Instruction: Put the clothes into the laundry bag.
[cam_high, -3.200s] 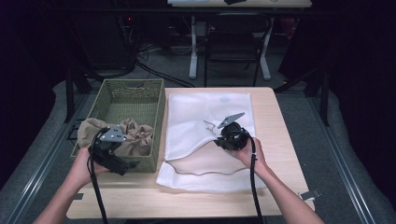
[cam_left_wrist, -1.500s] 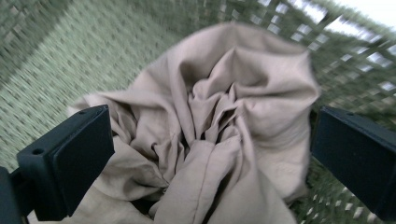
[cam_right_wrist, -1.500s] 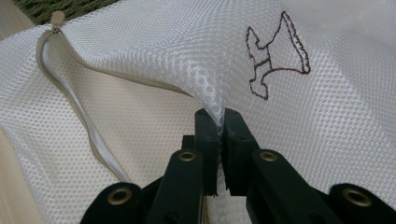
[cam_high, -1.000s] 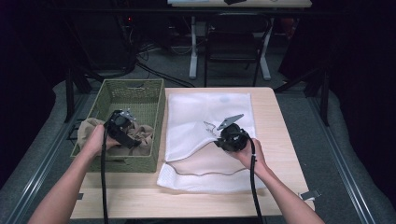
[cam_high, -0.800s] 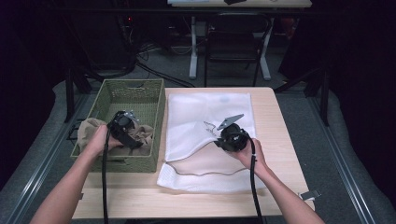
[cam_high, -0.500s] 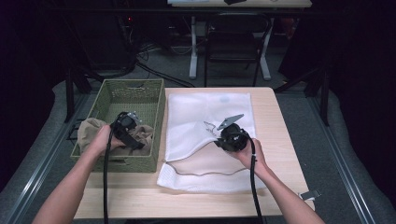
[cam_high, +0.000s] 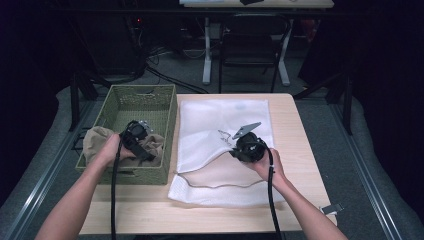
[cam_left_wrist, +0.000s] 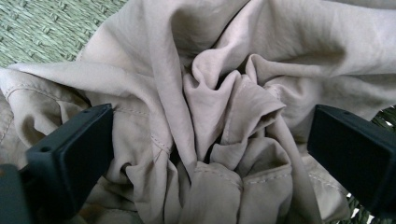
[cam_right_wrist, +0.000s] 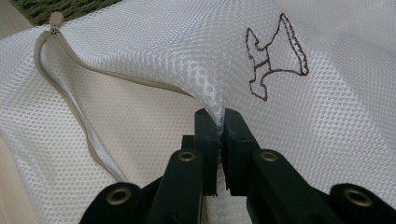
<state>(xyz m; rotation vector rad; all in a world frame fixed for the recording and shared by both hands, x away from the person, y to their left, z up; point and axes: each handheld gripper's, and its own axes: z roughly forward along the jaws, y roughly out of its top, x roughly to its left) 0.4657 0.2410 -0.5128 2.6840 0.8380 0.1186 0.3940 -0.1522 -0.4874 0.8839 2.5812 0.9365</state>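
At the picture's left, the left gripper (cam_left_wrist: 210, 154) gapes over the beige cloth (cam_left_wrist: 224, 93) in the green basket (cam_high: 150, 100); mid-picture, the right gripper (cam_right_wrist: 220, 123) pinches the white mesh bag (cam_right_wrist: 187, 46).

A light wooden tabletop (cam_high: 295, 125) carries two items side by side. At its left stands a green woven basket (cam_high: 150, 102), rectangular and open at the top. A beige garment (cam_high: 97, 140) lies crumpled in the near end of the basket, with part of it draped over the left rim. The left gripper (cam_high: 136, 134), held in the person's left hand (cam_high: 111, 149), is down on the garment inside the basket; its jaws cannot be made out. To the right of the basket a white mesh bag (cam_high: 210, 120) lies flat, its zippered edge running near the front. The right gripper (cam_high: 246, 146), held in the right hand (cam_high: 265, 162), rests on the bag near a small dark emblem (cam_high: 223, 136). A black cable trails from each gripper toward the near edge.
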